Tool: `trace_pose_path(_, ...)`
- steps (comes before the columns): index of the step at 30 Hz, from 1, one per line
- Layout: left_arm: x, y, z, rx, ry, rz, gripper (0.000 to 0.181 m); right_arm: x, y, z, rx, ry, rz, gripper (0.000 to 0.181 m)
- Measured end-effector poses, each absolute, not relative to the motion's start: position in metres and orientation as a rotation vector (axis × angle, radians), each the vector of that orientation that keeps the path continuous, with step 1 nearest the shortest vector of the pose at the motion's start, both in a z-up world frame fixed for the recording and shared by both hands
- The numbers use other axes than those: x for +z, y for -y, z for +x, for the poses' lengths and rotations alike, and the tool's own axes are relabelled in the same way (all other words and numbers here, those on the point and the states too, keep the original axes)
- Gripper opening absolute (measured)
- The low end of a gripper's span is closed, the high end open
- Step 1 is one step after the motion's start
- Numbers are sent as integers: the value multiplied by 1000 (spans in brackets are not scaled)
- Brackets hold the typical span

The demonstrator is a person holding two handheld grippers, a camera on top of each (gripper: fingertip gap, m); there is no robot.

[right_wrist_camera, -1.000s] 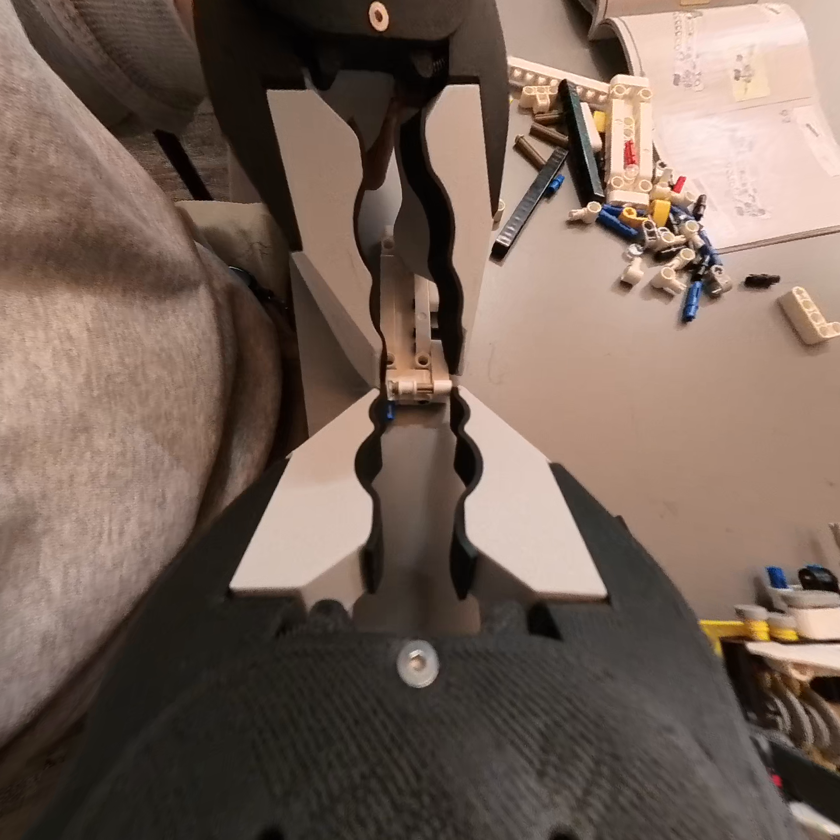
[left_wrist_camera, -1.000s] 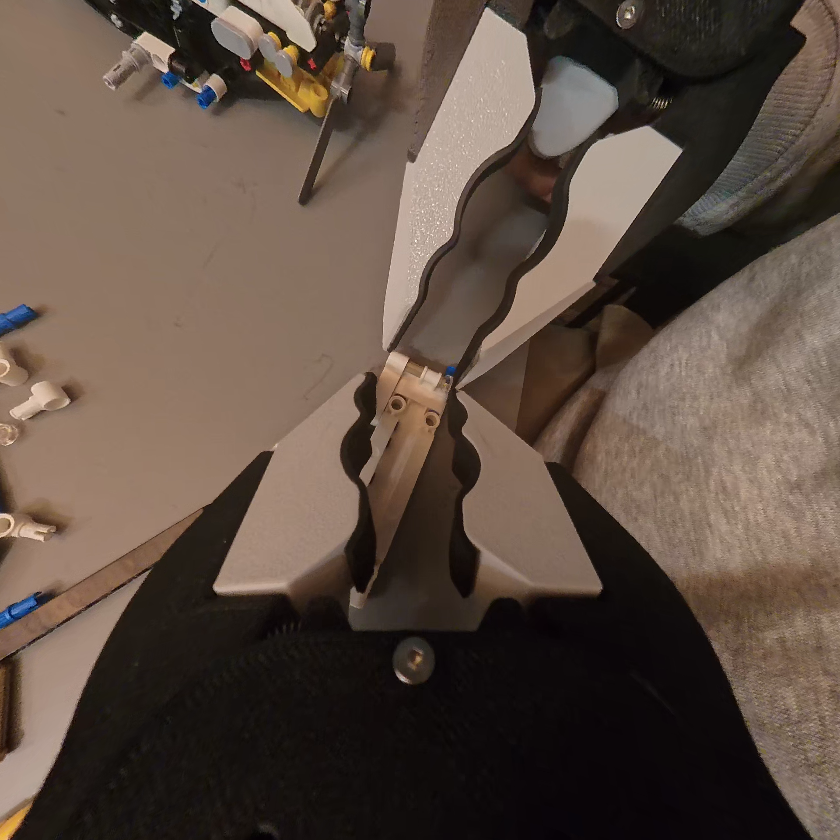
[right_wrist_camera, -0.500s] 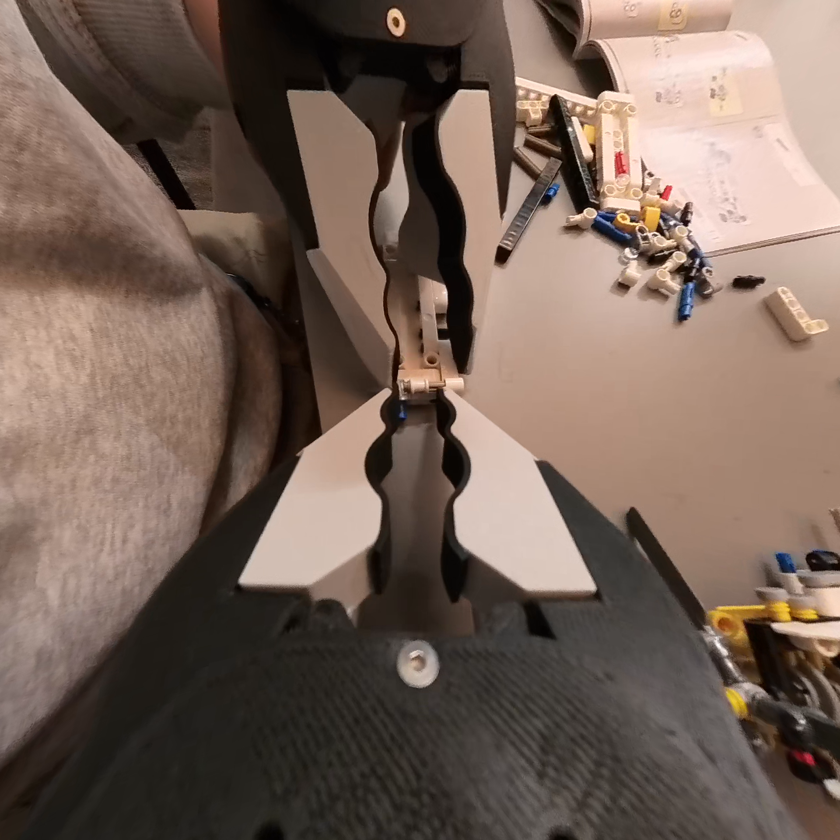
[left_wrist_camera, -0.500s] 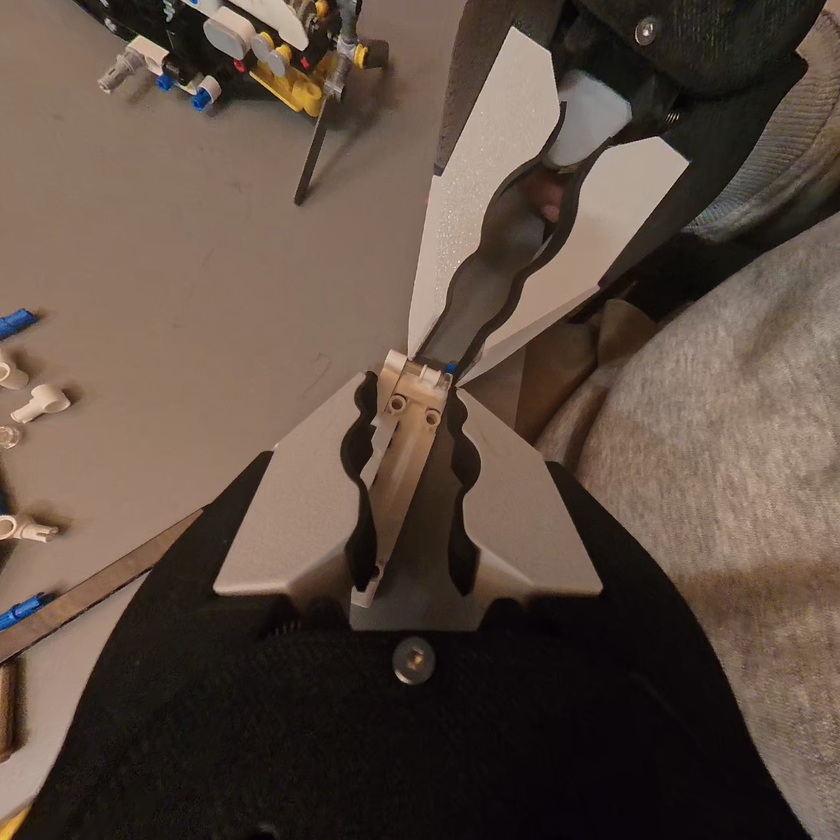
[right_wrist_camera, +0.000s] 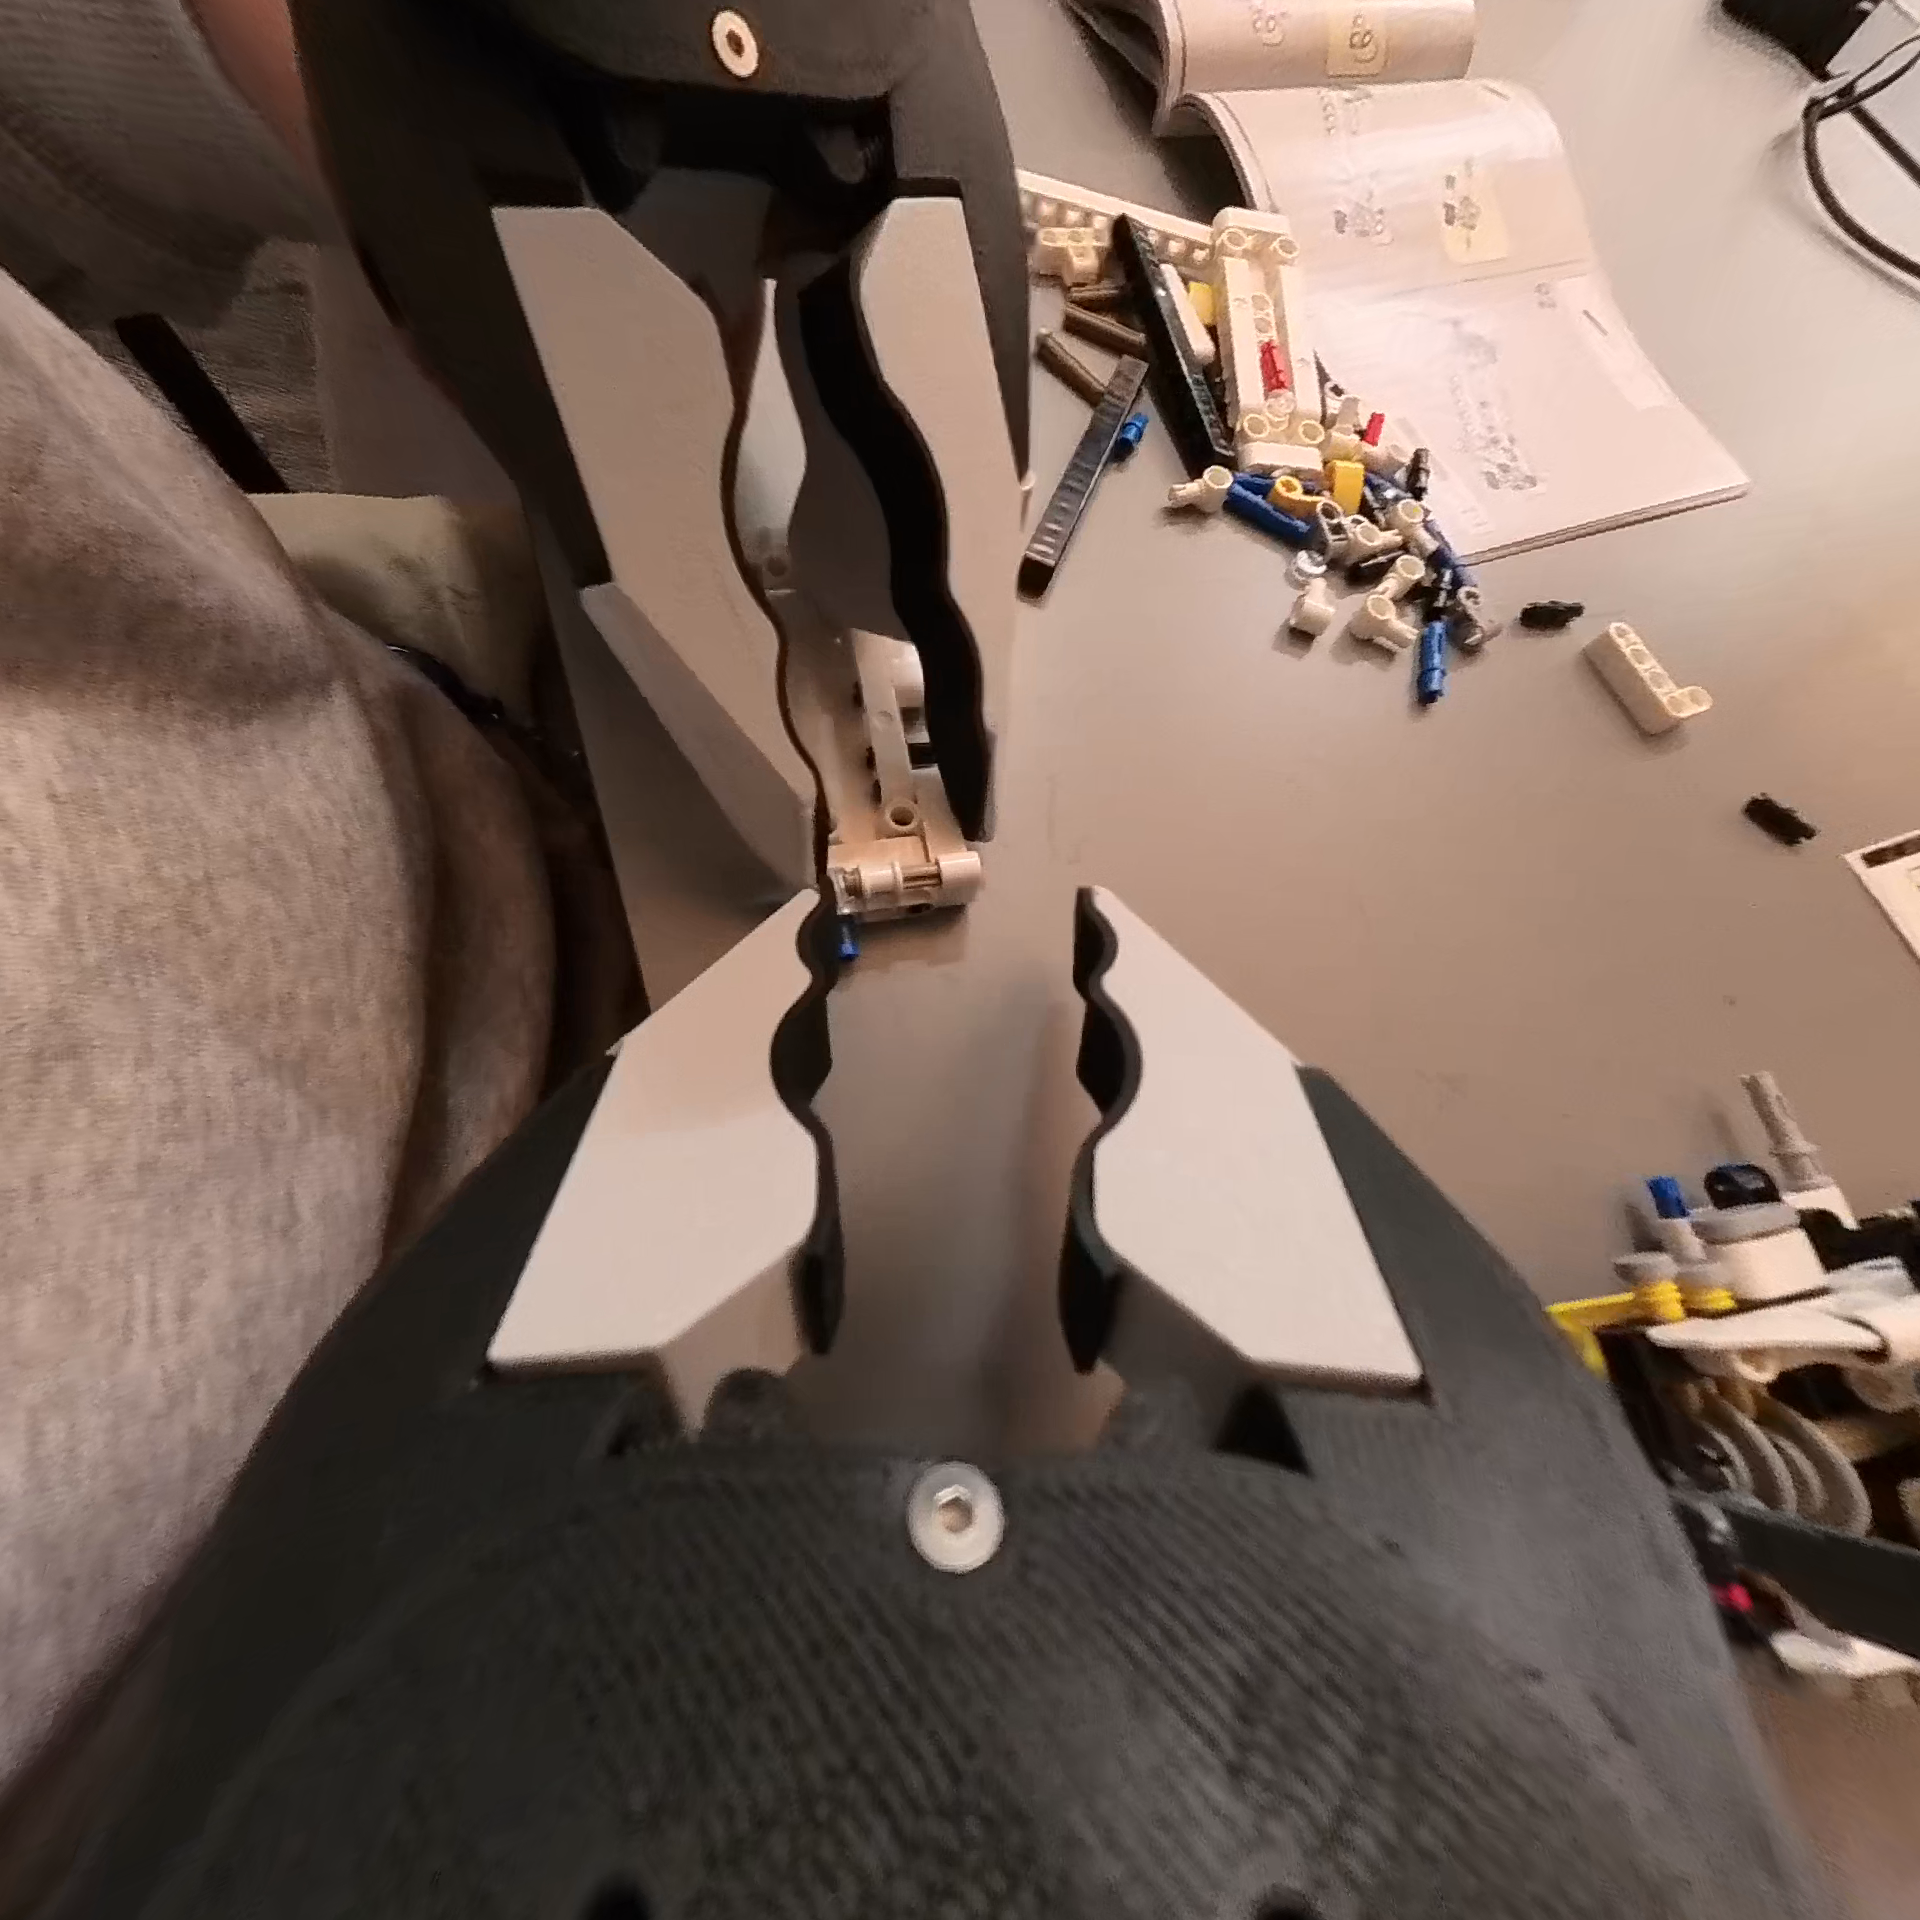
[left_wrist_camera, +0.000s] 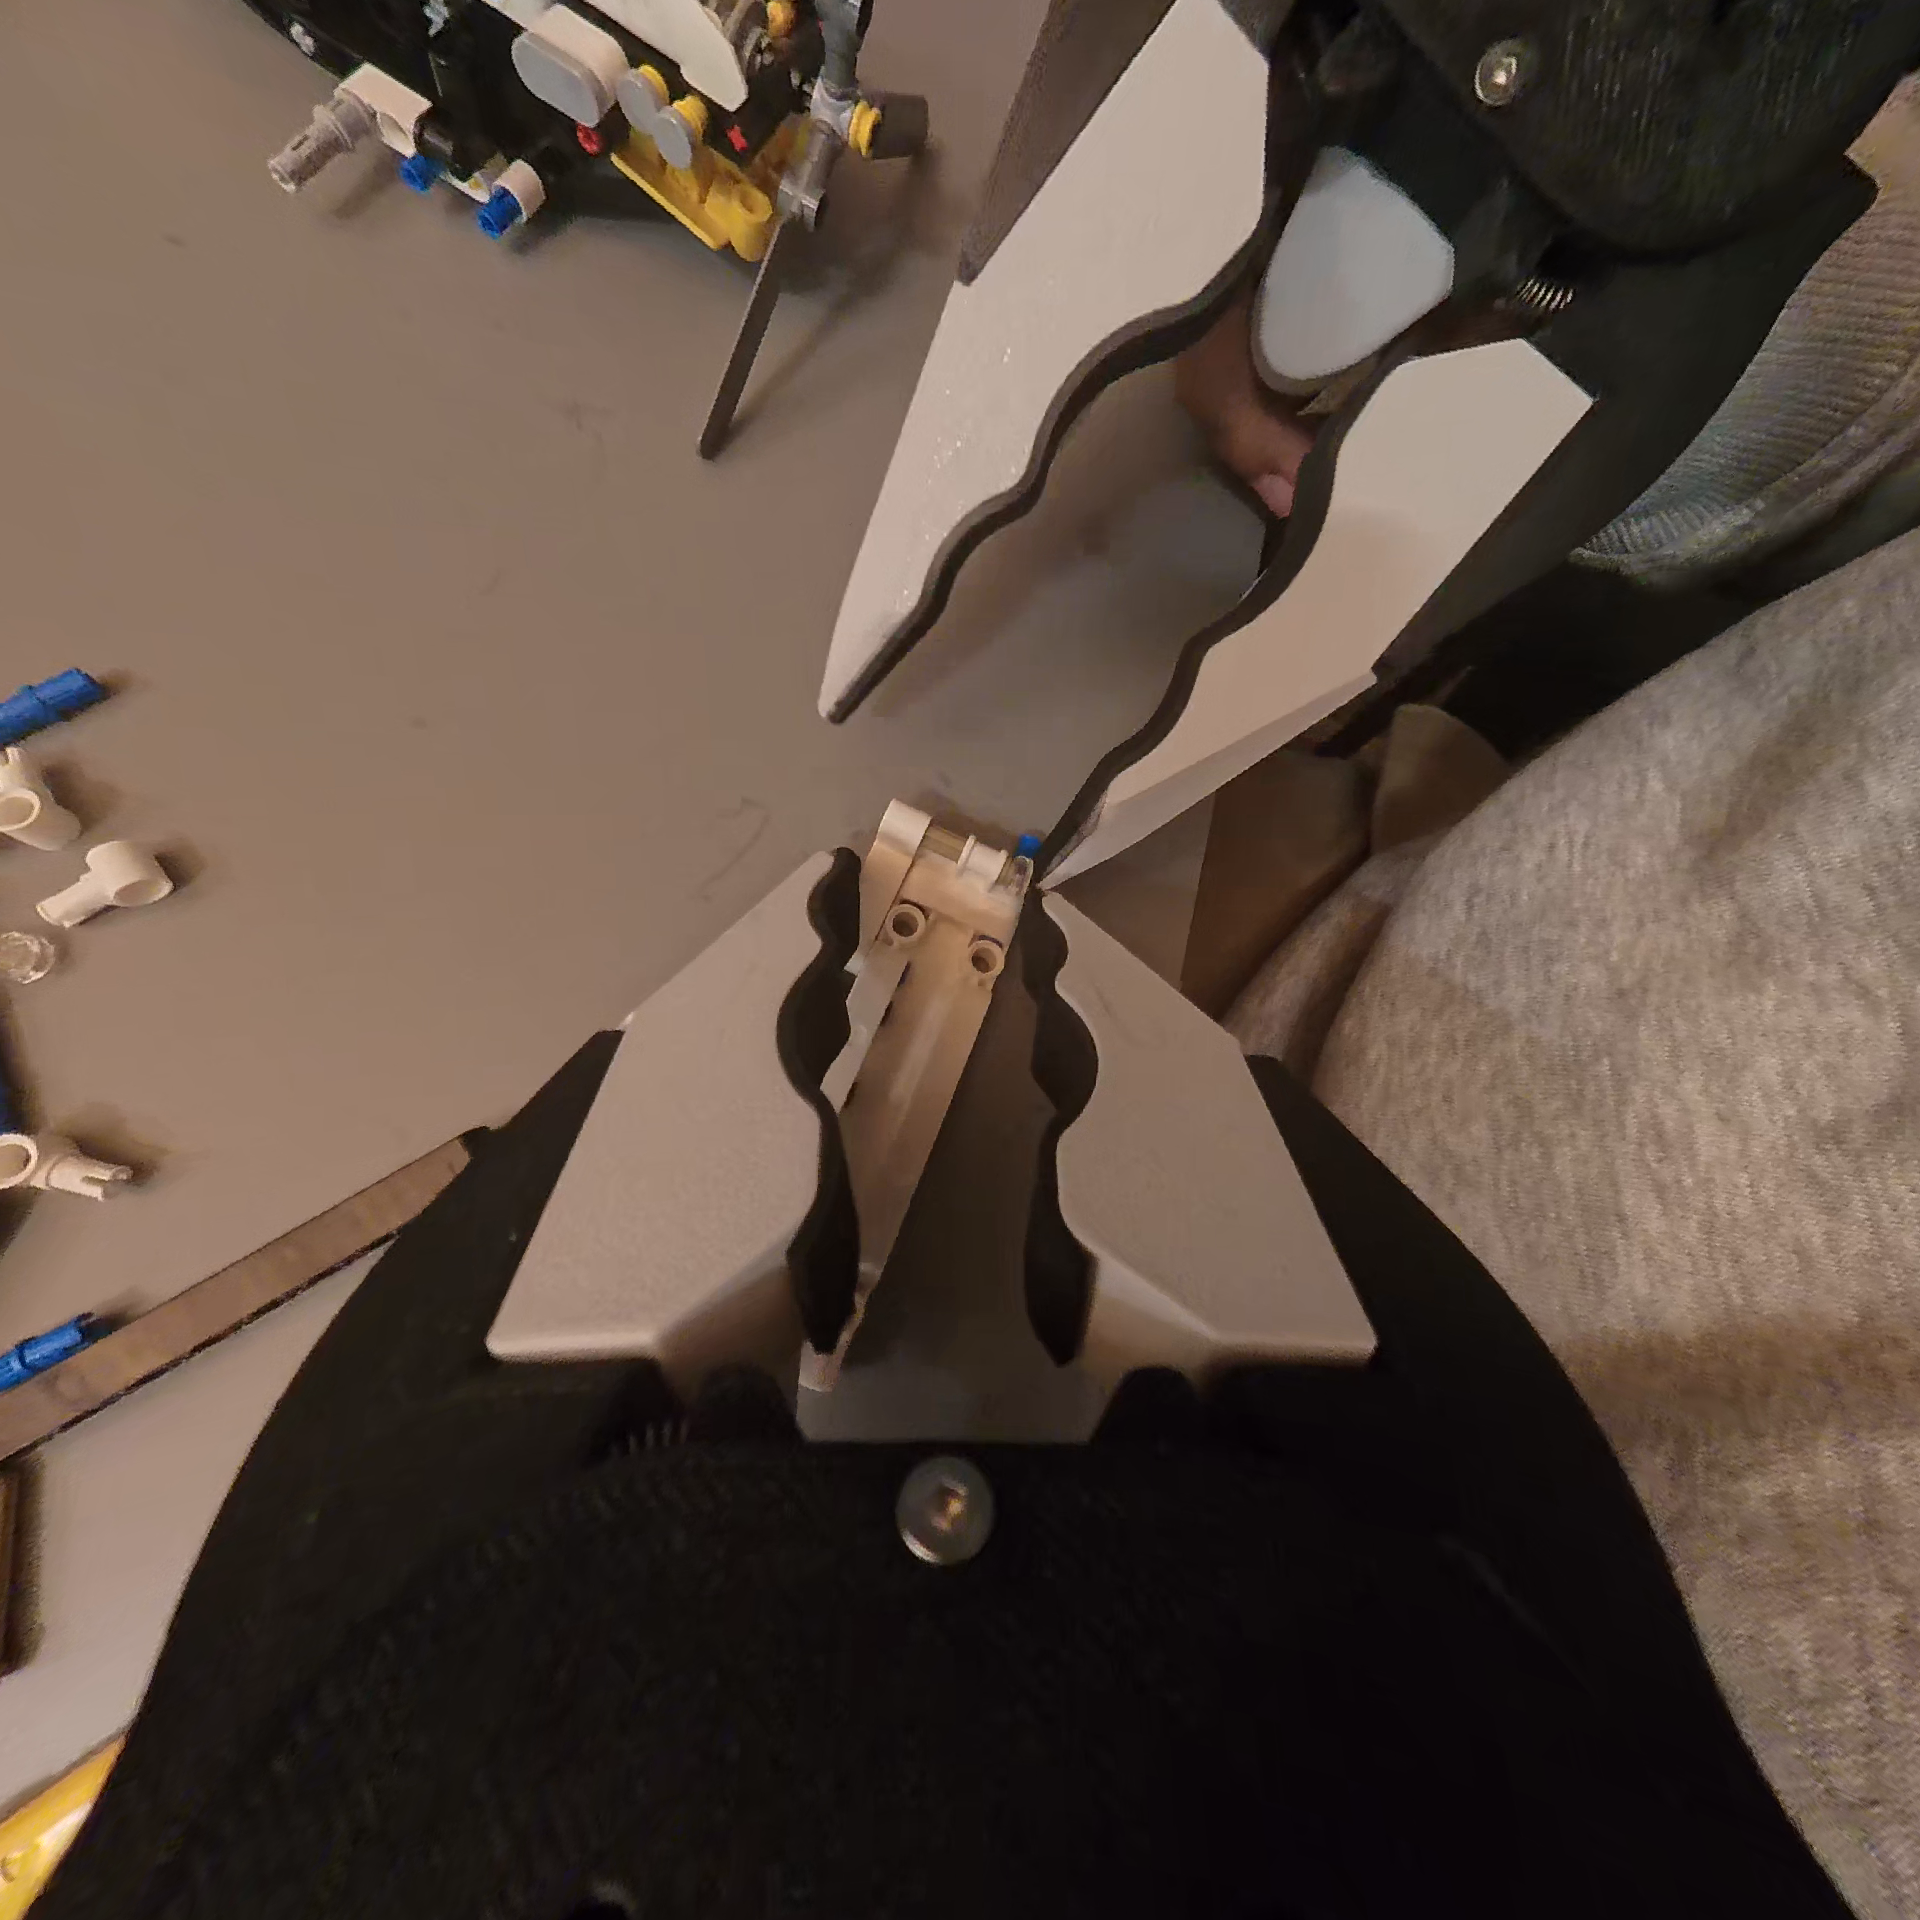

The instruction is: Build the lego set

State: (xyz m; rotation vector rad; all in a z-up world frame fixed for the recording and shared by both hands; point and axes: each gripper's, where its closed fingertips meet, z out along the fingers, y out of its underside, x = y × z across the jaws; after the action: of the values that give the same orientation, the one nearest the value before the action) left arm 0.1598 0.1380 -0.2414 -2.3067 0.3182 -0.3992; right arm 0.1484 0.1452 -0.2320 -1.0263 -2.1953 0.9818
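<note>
My left gripper (left_wrist_camera: 928, 883) is shut on a white lego sub-assembly (left_wrist_camera: 935, 935), a long white panel with a cross piece and a small blue pin (left_wrist_camera: 1027, 844) at its tip. My right gripper (right_wrist_camera: 951, 902) is open and empty. It faces the left gripper tip to tip, and its left fingertip (right_wrist_camera: 805, 925) is next to the blue pin (right_wrist_camera: 847, 940). In the right wrist view the left gripper (right_wrist_camera: 899, 831) comes down from the top holding the sub-assembly (right_wrist_camera: 883, 821). In the left wrist view the right gripper (left_wrist_camera: 940, 795) stands open above the piece.
The part-built model (left_wrist_camera: 644, 114) stands on the grey table, also in the right wrist view (right_wrist_camera: 1766, 1299). A pile of loose parts (right_wrist_camera: 1340, 509) lies by an open instruction booklet (right_wrist_camera: 1455, 260). White connectors (left_wrist_camera: 104, 883) lie at the left. A person's grey sleeve (left_wrist_camera: 1610, 1039) is close.
My right gripper has opened and let go of the end of the white sub-assembly, which it pinched half a second ago. The left gripper keeps its hold.
</note>
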Motion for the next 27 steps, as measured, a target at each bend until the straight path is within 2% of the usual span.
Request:
trace_pose_path(6,-242,-136,160,-379,-323,-2309,29,-234,-134,153,1052,2277,-996,25)
trace_pose_path(27,-241,-138,161,-314,-421,-2289,26,-235,-134,151,1036,2394,-883,24)
